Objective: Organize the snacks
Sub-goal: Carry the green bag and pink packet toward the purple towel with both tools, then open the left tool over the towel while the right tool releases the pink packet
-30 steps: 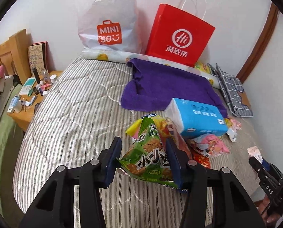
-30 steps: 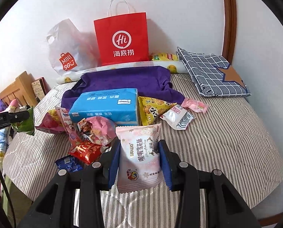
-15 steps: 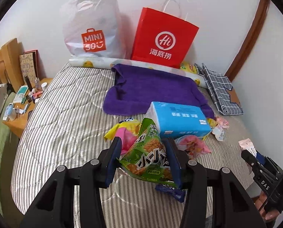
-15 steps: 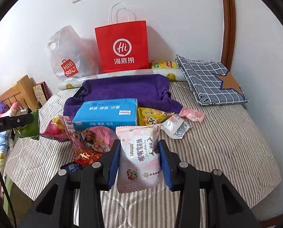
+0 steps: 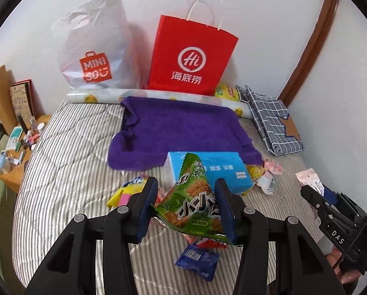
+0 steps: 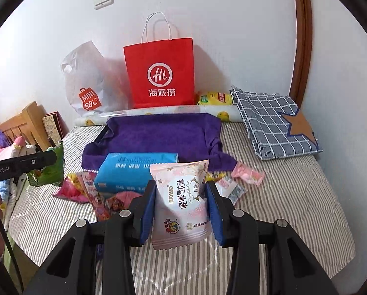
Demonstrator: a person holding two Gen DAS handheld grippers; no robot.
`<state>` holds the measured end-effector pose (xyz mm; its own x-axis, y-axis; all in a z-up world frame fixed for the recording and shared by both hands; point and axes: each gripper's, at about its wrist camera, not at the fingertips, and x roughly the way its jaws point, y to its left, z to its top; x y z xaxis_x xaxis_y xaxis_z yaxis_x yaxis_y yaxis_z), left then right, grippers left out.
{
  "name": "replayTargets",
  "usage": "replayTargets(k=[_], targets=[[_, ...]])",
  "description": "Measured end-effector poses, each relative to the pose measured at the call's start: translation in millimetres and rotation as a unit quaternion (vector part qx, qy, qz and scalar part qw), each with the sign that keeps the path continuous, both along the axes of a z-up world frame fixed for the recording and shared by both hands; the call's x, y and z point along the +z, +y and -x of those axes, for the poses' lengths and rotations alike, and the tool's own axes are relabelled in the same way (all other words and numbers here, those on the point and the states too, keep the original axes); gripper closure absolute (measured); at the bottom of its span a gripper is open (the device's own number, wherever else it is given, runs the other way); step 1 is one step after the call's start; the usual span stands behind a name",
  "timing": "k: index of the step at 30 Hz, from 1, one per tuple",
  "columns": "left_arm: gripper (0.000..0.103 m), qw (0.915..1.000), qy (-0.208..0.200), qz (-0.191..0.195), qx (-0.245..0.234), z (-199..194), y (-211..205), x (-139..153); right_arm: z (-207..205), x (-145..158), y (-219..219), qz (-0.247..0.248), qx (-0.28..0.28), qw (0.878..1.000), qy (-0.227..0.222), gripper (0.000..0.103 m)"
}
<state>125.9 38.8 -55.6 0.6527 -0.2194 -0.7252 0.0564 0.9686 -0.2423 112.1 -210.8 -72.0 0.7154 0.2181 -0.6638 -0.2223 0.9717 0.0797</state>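
**Operator:** Left tongs [image 5: 185, 204] clamp the green snack bag [image 5: 195, 206]; right tongs [image 6: 181, 206] clamp the pink snack pack [image 6: 181, 204], both frame centre.

**Supervisor:** Change?

**Operator:** I have raised and drawn back both loads from the snack pile [image 6: 104, 196] on the bed [image 6: 281, 209]. I judge pickup complete; next, the red bag [image 5: 193, 59], upper centre.

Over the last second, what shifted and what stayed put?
Both tools pulled back and rose: the left tool keeps the green snack bag clamped, the right tool the pink snack bag. The blue tissue pack and red paper bag stayed put.
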Motion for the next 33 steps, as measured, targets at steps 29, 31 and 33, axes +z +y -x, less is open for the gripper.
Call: replayTargets(k=[29,31,33], targets=[[0.063,0.9995,0.012,0.009,-0.029,-117.4,-14.7,0.6,-122.4,1.9,16.8,-0.012,0.005,1.0,0.004,0.065],[0.064,0.9995,0.014,0.009,-0.028,-126.1,-12.6,0.2,-132.2,-0.5,18.8,-0.012,0.004,1.0,0.005,0.065],[0.068,0.9994,0.009,0.007,-0.032,-133.0,-11.5,-0.7,-141.0,-3.6,21.2,-0.015,0.005,1.0,0.006,0.065]])
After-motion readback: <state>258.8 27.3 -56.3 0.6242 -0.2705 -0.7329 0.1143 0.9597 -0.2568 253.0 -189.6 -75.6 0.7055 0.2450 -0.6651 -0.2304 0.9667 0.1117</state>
